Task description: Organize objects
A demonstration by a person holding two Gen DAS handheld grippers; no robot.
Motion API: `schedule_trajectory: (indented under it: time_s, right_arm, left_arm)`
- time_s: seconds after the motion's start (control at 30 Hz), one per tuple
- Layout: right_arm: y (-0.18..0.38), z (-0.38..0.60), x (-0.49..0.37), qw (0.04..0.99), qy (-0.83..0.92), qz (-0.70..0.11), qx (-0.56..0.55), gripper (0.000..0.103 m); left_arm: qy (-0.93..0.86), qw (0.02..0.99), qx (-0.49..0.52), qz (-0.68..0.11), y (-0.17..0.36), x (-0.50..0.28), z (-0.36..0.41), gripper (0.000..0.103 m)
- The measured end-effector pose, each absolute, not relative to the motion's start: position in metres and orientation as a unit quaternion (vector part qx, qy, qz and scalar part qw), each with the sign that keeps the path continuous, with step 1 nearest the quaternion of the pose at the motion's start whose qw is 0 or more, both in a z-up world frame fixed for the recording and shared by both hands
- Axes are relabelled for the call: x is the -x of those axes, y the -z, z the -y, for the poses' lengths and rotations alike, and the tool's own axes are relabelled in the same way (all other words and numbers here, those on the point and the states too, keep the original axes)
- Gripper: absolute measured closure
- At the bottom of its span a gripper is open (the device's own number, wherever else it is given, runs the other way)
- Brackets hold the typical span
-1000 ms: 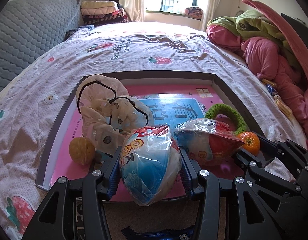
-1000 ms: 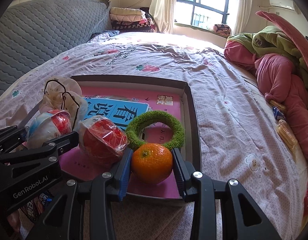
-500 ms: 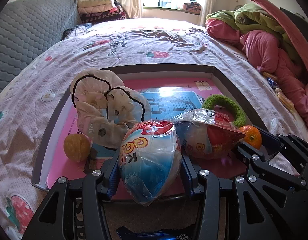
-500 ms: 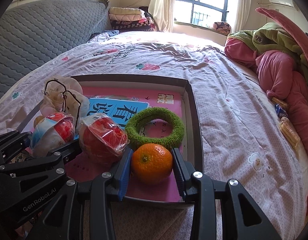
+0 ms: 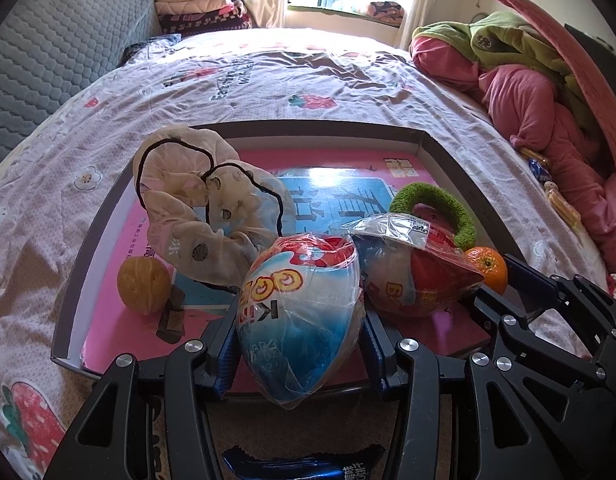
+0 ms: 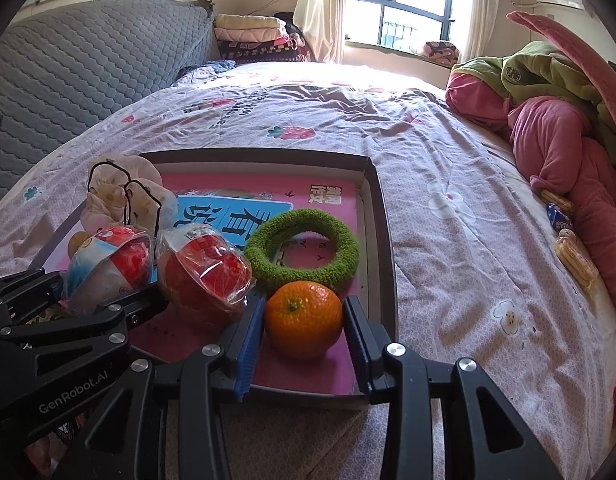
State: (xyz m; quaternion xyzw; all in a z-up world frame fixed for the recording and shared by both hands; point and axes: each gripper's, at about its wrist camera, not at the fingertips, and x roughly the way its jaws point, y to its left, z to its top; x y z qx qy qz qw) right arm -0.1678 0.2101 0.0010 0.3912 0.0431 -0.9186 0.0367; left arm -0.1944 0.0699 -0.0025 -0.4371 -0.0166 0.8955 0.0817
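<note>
On a bed covered by a pink strawberry-print sheet (image 5: pixel 268 80), a shallow grey-rimmed box (image 5: pixel 328 130) lined with a pink and blue printed sheet holds a spread of small household items. At far left inside it, seen from the left wrist camera, lies a pale yellow-orange fruit (image 5: pixel 143 285), with a crumpled beige sheer scrunchie (image 5: pixel 200 208) edged in black cord just behind and beside it. Next along, the left gripper (image 5: pixel 298 344) is clamped on a plastic-wrapped blue, white and red ball (image 5: pixel 300 316), both blue-padded fingers pressed to its sides at the box's near edge. Just to the right sits a second wrapped ball, mostly red (image 5: pixel 416 276), touching or nearly touching the first. Behind that one rests a fuzzy green ring (image 6: pixel 302 254), lying flat on the lining near the box's right wall. Directly in front of the ring, in the near right corner of the box, the right gripper (image 6: pixel 304 330) has its fingers set against both sides of an orange tangerine (image 6: pixel 304 320), which sits on the pink lining. To the right of the box, bundled pink and green bedding (image 6: pixel 548 120) lies heaped along the edge of the bed, with wrapped snacks (image 6: pixel 572 256) beside it.
</note>
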Motion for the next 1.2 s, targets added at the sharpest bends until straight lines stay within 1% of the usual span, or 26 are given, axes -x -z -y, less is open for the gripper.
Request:
schedule_trajectory:
  time_s: [0.1, 0.23, 0.47, 0.63, 1.2]
  right_arm:
    - [-0.002, -0.210, 0.166, 0.033, 0.919, -0.048, -0.390, 0.059]
    - [-0.004, -0.210, 0.163, 0.033, 0.920, -0.052, -0.387, 0.058]
    - [-0.008, -0.213, 0.159, 0.029, 0.922, -0.051, -0.383, 0.053]
    - [-0.010, -0.214, 0.157, 0.028, 0.923, -0.051, -0.379, 0.053]
    - [-0.018, -0.214, 0.151, 0.031, 0.928, -0.051, -0.369, 0.048]
  left_arm:
    - [-0.896, 0.082, 0.437, 0.016, 0.001, 0.193, -0.070, 0.049]
    - [-0.895, 0.082, 0.438, 0.015, 0.000, 0.191, -0.070, 0.046]
    - [-0.894, 0.084, 0.439, 0.021, -0.003, 0.187, -0.066, 0.040]
    - [-0.892, 0.090, 0.441, 0.031, -0.005, 0.184, -0.063, 0.037]
    - [-0.897, 0.100, 0.428, 0.035, -0.018, 0.166, -0.055, 0.033]
